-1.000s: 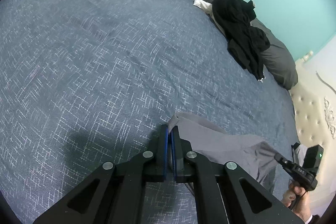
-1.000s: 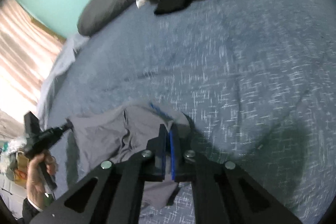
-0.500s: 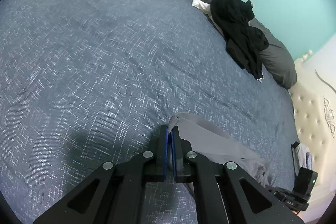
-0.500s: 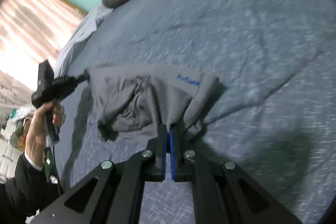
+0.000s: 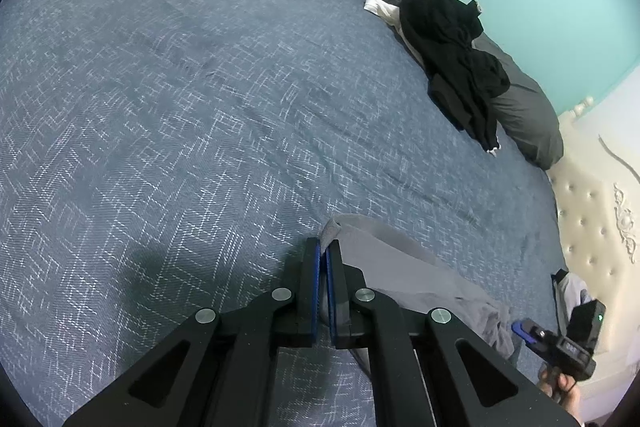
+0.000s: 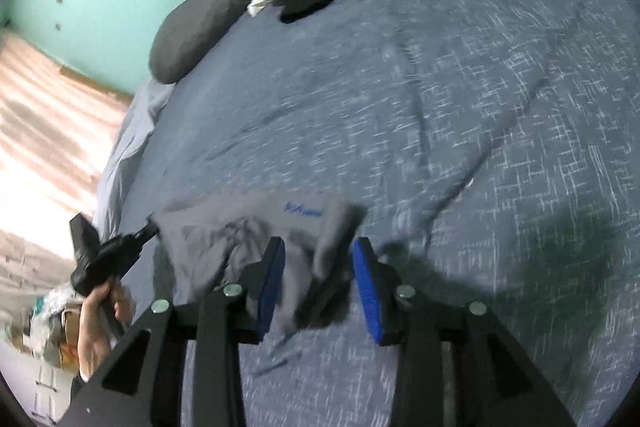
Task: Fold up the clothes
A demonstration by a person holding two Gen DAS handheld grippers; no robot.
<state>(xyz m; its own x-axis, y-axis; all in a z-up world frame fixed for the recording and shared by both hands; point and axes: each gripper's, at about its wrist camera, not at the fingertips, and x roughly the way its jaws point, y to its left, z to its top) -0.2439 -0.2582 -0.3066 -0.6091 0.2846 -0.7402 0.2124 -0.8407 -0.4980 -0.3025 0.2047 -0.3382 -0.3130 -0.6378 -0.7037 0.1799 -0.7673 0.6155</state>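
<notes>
Leftmost, the left gripper [image 5: 323, 259] pinches a corner of the grey garment [image 6: 240, 231] lying on the blue bedspread [image 5: 160, 107]. Rightward, the right gripper [image 6: 318, 263] has just been opening, fabric hanging loose between its pads; blur hides the garment's lower edge.

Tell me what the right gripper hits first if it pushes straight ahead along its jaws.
Most likely the grey garment: a fold of it hangs between the right gripper's jaws, which have just been opening and no longer press it. Past that is the blue bedspread. Depth is hard to judge in this blurred view.
</notes>
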